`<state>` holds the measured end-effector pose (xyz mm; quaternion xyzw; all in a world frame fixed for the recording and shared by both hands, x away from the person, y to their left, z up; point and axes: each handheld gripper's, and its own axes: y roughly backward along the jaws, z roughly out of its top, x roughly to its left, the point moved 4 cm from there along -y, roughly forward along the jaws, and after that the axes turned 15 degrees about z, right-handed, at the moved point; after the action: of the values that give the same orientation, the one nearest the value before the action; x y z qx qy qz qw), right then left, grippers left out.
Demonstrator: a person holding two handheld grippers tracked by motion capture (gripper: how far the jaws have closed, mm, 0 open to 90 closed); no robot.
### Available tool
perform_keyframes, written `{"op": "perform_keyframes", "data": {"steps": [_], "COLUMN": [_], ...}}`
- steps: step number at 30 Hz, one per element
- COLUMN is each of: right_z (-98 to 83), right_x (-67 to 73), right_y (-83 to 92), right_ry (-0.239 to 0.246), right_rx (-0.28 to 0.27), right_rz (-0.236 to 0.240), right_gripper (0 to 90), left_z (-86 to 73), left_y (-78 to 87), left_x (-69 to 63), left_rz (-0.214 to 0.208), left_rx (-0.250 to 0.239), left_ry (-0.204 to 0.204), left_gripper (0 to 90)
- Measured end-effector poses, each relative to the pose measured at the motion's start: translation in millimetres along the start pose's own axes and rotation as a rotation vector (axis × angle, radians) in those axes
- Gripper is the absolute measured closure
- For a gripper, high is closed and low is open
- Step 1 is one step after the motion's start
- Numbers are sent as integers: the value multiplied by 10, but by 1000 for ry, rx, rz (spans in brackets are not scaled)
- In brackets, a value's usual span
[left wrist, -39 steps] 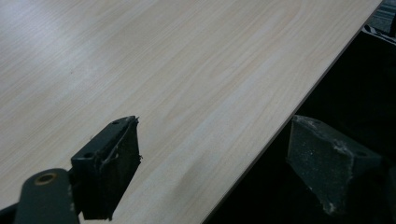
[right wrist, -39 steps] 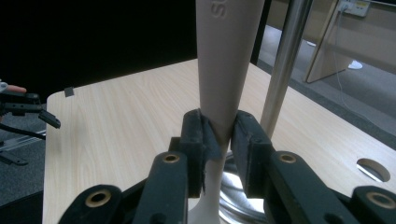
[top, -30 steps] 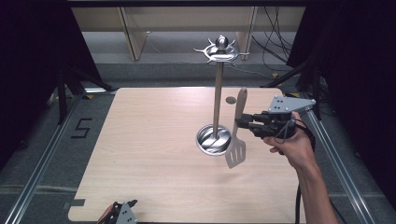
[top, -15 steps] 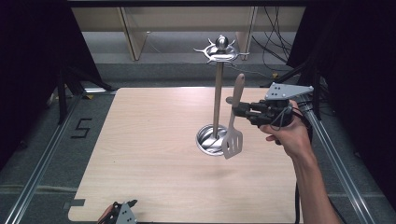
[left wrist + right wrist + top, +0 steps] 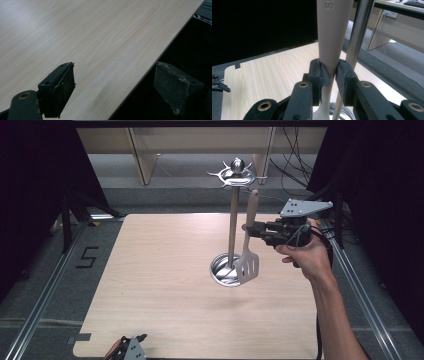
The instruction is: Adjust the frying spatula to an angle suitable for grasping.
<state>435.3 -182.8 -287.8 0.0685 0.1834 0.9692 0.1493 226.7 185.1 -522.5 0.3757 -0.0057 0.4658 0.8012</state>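
right gripper clamps one spatula beside the rack pole

the right gripper (image 5: 248, 230) pinches one slotted spatula (image 5: 248, 251) by its handle, upright, above the table (image 5: 165, 270). one steel utensil stand (image 5: 233, 225) rises just beside it. the left gripper (image 5: 134, 343) rests wide apart at the table's near edge.

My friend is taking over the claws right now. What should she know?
Right claw: shut on the spatula handle, holding it upright in the air beside the pole of the utensil stand. The slotted blade hangs low, over the stand's round base.
Left claw: open and holding nothing, at the near edge of the table.
Done: the spatula is picked up and brought to the stand.
Left, most likely: raise the spatula to the ring of hooks at the top and hang it there, then let go. It is not on a hook yet.
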Motion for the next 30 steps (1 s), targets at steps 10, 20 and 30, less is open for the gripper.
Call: {"op": "perform_keyframes", "data": {"steps": [10,20,30], "right_z": [44,36,30], "right_x": [-75,-118,-160], "right_y": [-35,-104,-159], "right_ry": [-7,-32,-37], "right_rx": [8,20,16], "right_rz": [-20,-20,-24], "right_gripper": [756,756,755], "left_z": [1,2,1], "left_y": [3,8,11], "left_x": [0,6,4], "left_rz": [-9,-15,-15], "left_rx": [-1,4,4], "left_ry": [-16,-28,-28], "left_gripper": [162,162,162]}}
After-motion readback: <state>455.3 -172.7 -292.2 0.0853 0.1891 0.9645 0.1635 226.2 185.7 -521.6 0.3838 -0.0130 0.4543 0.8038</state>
